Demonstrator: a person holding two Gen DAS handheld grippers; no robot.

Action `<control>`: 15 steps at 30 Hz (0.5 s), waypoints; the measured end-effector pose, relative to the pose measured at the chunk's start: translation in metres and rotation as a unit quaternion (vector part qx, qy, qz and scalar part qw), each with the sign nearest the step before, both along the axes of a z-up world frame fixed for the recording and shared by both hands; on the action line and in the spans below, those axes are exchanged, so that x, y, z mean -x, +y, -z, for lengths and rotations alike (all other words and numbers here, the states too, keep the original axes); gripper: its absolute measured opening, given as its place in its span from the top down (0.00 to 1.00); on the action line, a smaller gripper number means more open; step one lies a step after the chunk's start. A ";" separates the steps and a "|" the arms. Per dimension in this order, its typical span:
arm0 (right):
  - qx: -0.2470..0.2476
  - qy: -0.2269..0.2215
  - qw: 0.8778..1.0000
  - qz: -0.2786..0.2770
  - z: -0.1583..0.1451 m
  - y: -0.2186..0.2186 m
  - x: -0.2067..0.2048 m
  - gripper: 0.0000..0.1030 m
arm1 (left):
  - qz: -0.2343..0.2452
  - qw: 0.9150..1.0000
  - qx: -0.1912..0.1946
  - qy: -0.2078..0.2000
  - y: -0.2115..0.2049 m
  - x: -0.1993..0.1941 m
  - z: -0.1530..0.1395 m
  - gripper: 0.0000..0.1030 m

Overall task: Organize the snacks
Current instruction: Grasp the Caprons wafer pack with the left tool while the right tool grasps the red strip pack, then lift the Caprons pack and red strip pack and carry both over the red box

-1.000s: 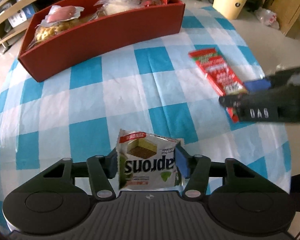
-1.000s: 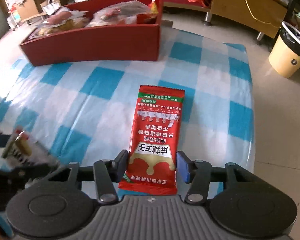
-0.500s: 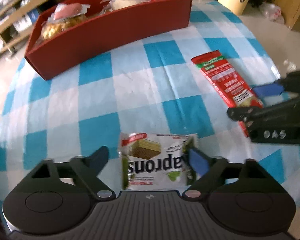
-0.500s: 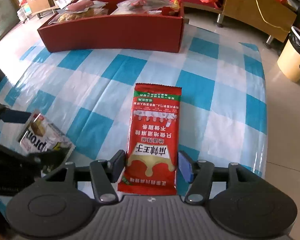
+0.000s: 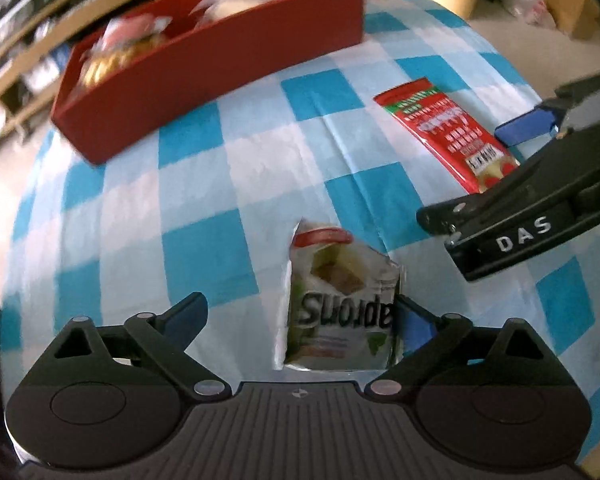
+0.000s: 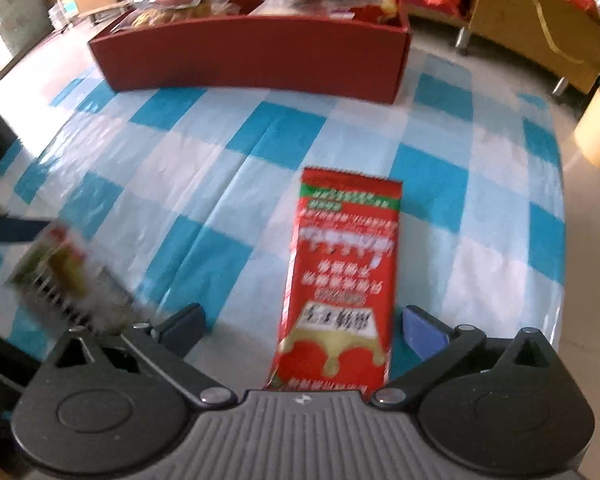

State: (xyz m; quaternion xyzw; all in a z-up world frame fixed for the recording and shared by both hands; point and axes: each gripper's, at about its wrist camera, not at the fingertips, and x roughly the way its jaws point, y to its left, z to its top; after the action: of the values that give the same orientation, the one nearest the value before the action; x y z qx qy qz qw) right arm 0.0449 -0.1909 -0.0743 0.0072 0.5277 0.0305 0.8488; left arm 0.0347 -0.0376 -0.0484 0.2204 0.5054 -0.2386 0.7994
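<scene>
1. The left gripper (image 5: 300, 320) has its jaws spread wide and holds nothing. The white wafer packet (image 5: 340, 308) lies on the checked counter (image 5: 204, 248) between them, off-centre: its right edge is against or just beside the right blue pad, and the left pad stands well clear.
2. The right gripper (image 6: 302, 326) is opening its jaws. The red snack packet (image 6: 340, 280) lies flat between them, and neither pad presses on it.
3. The red packet's long axis runs straight away from the right gripper, toward the red box (image 6: 252, 62) at the far side of the counter. The wafer packet is shorter and squarer, with its print upside down to the left camera.
4. Each packet is nearest its own gripper, so each hand suits its own packet. The box lies ahead of both, already holding bagged snacks.
5. Against a second ago: both pairs of jaws were then closed on their packets, and both have since let go. The wafer packet now sits to the right of centre between the left jaws.
6. Judged from this, neither packet is in the box yet.
</scene>
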 end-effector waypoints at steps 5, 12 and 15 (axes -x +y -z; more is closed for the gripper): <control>-0.005 -0.009 1.000 0.000 -0.001 -0.004 -0.004 0.01 | -0.024 0.999 0.023 0.009 -0.003 -0.001 -0.004 0.25; -0.018 -0.022 1.000 0.005 -0.013 -0.011 -0.001 0.49 | -0.038 0.999 0.025 0.009 -0.015 -0.003 -0.010 0.45; -0.026 -0.022 0.999 0.010 -0.015 -0.013 -0.001 0.50 | -0.040 0.999 0.031 0.007 -0.015 -0.006 -0.013 0.47</control>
State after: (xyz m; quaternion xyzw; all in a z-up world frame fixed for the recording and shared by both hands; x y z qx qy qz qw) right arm 0.0462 -0.2044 -0.0597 0.0338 0.5081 0.0358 0.8599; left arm 0.0407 -0.0526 -0.0350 0.1733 0.5120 -0.2231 0.8112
